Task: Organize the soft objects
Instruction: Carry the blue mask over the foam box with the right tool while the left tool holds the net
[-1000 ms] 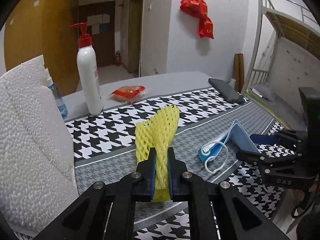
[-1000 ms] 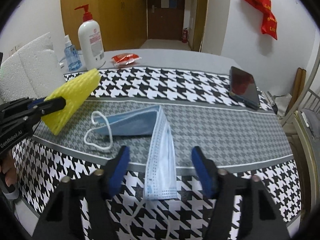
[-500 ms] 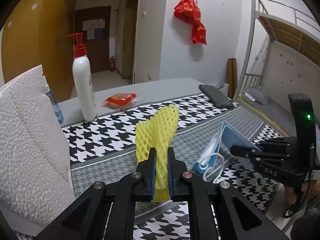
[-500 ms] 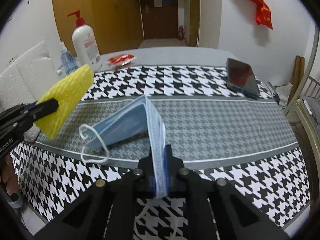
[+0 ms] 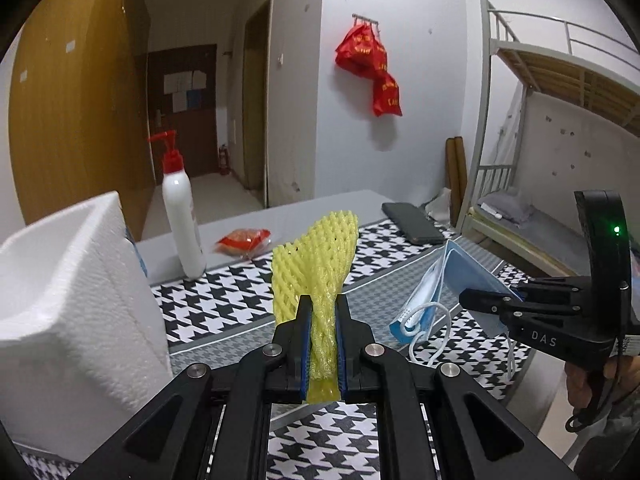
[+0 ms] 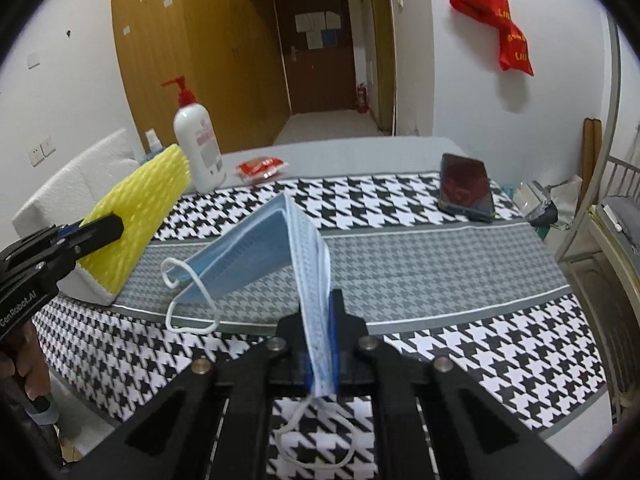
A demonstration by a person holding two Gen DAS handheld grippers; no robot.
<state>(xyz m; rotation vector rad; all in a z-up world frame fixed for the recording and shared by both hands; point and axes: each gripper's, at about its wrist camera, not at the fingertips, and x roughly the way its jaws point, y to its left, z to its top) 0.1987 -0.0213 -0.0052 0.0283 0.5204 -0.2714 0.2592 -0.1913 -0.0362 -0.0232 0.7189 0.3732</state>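
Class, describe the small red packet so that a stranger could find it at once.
Start at the houndstooth cloth on the table. Past its far edge, on bare grey tabletop, stands a white pump bottle. The red packet lies just right of it: flat, crinkled, the only red thing lying on the table.

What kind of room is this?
Probably a dorm room: there is a metal bunk bed by the wall, a table with a houndstooth cloth, and a hallway door behind.
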